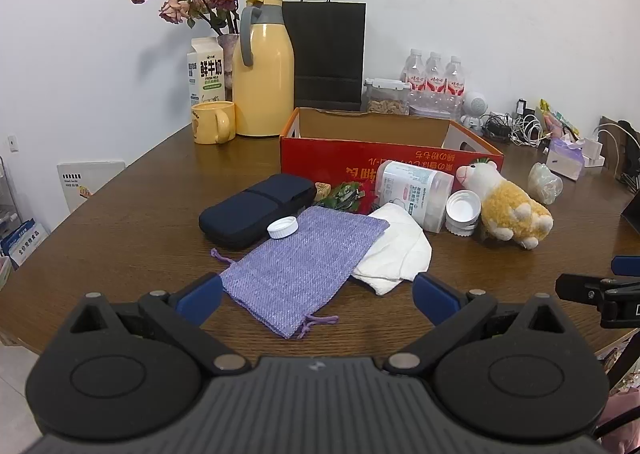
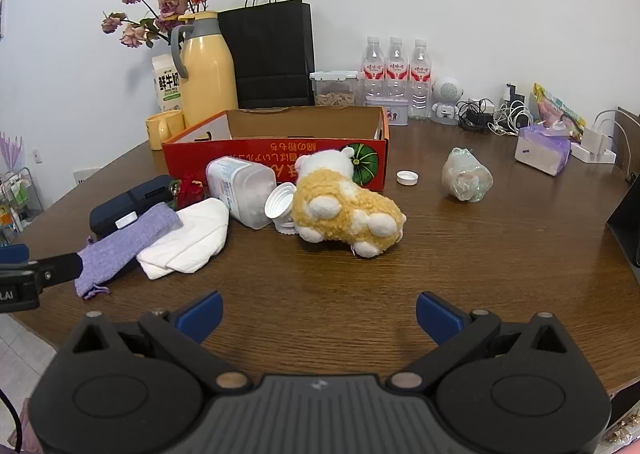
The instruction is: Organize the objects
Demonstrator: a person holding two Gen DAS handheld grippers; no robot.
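Note:
An open red cardboard box (image 1: 344, 158) (image 2: 256, 158) stands mid-table. In front of it lie a purple cloth pouch (image 1: 304, 262) (image 2: 128, 238), a white folded cloth (image 1: 396, 250) (image 2: 188, 238), a dark blue case (image 1: 256, 210) (image 2: 124, 202), a small white cap (image 1: 283, 227), a clear plastic jar on its side (image 1: 416, 190) (image 2: 244, 190) with its lid (image 1: 463, 210) (image 2: 280, 204), and a yellow-and-white plush sheep (image 1: 504, 202) (image 2: 344, 206). My left gripper (image 1: 318, 298) is open just before the pouch. My right gripper (image 2: 319, 314) is open over bare table, short of the sheep.
A crumpled clear wrapper (image 2: 466, 176) and a second white cap (image 2: 407, 177) lie right of the box. At the back stand a yellow jug (image 1: 262, 78), mug (image 1: 212, 122), milk carton (image 1: 206, 70), black bag (image 1: 328, 54), water bottles (image 2: 396, 70), cables and a tissue pack (image 2: 542, 148).

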